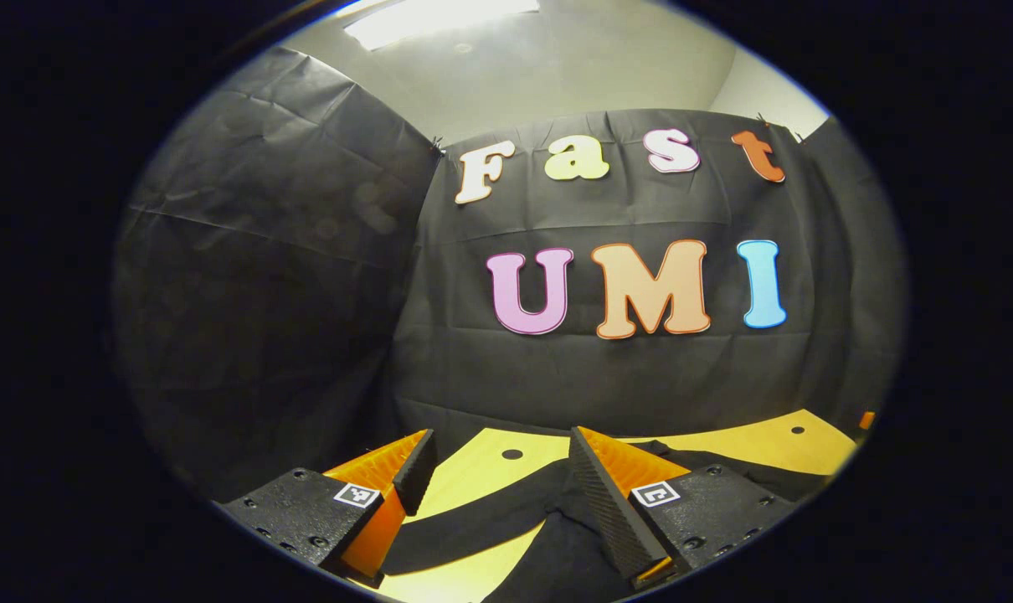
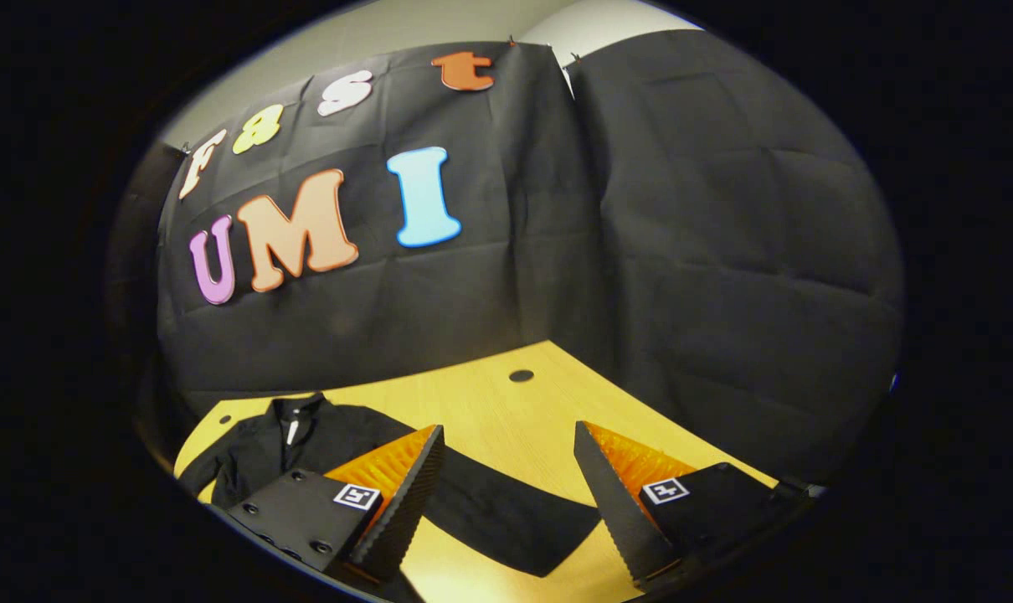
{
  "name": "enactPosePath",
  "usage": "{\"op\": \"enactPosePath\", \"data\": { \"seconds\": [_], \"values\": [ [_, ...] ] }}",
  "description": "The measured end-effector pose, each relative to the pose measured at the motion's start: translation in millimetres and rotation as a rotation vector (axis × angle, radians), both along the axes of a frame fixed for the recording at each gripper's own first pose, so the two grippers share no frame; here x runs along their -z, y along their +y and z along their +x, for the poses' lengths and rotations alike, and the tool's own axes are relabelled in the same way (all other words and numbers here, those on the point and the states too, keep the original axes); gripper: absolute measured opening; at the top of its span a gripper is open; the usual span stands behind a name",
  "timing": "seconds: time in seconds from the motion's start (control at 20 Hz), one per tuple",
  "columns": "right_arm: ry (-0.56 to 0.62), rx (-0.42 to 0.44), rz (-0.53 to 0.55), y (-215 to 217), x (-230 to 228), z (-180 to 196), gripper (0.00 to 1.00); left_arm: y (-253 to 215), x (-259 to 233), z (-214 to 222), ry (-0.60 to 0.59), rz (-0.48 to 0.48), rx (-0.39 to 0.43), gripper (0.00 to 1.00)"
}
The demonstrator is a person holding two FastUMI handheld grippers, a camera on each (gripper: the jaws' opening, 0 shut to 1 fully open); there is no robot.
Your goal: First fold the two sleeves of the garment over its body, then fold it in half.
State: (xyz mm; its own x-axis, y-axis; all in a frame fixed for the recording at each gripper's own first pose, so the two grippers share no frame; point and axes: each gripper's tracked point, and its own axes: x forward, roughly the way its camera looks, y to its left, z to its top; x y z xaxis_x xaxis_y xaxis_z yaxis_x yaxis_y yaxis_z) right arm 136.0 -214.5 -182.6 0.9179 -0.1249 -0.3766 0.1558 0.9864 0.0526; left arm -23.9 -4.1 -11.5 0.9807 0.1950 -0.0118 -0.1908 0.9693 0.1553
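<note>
Booth: black cloth walls (image 2: 724, 251) stand on the far side and on both sides, with a pale ceiling and a bright light above.
Bench: a yellow wooden bench (image 2: 506, 410) with small round holes in its top carries the work.
Garment: the black garment (image 2: 331, 440) lies flat on the bench, collar toward the far wall, in the right gripper view.
Right sleeve: one long sleeve (image 2: 506, 515) stretches out from the body across the bare wood. It is not folded yet.
Left sleeve: in the left gripper view a black sleeve (image 1: 473, 511) runs out sideways over the wood. It looks unfolded too.
Done: nothing yet, as far as I can judge. Both sleeves lie spread out.
Left to do: fold each sleeve over the body, then fold the garment in half.
Left claw: the left claw (image 1: 502, 477) hangs wide open above the cloth and holds nothing.
Right claw: the right claw (image 2: 506, 477) hangs wide open above the sleeve and holds nothing.
Edges: the bench's far edge meets the cloth wall. The right sleeve's end lies near the right claw.
Room: there is bare wood between the sleeve and the right wall, so I think there is space to lift the sleeve and swing it in.
</note>
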Motion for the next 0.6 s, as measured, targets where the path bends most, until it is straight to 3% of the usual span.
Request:
{"op": "enactPosePath", "data": {
  "seconds": [0.25, 0.35, 0.4, 0.5, 0.55, 0.6],
  "values": [
    [0.209, -0.028, 0.004, -8.3, 77.7, 8.7, 0.98, 8.4, 0.6, -5.5, 0.005, -0.006, -0.029, 0.92],
    [0.260, -0.041, -0.003, -8.2, 95.8, 6.2, 0.98, 12.9, 1.0, -7.9, 0.009, -0.003, -0.042, 0.92],
    [0.279, -0.044, -0.013, -8.5, 100.7, 8.0, 0.94, 15.0, 1.8, -9.8, 0.011, -0.001, -0.049, 0.93],
    [0.321, -0.053, -0.035, -8.0, 110.1, 10.4, 0.98, 19.3, 0.8, -12.2, 0.013, 0.002, -0.065, 0.93],
    [0.350, -0.059, -0.049, -8.5, 114.2, 11.1, 0.94, 22.2, 1.1, -13.6, 0.013, -0.001, -0.070, 0.93],
    [0.376, -0.070, -0.058, -6.1, 119.1, 11.8, 0.98, 23.4, 3.0, -15.1, 0.015, -0.005, -0.072, 0.92]
  ]
}}
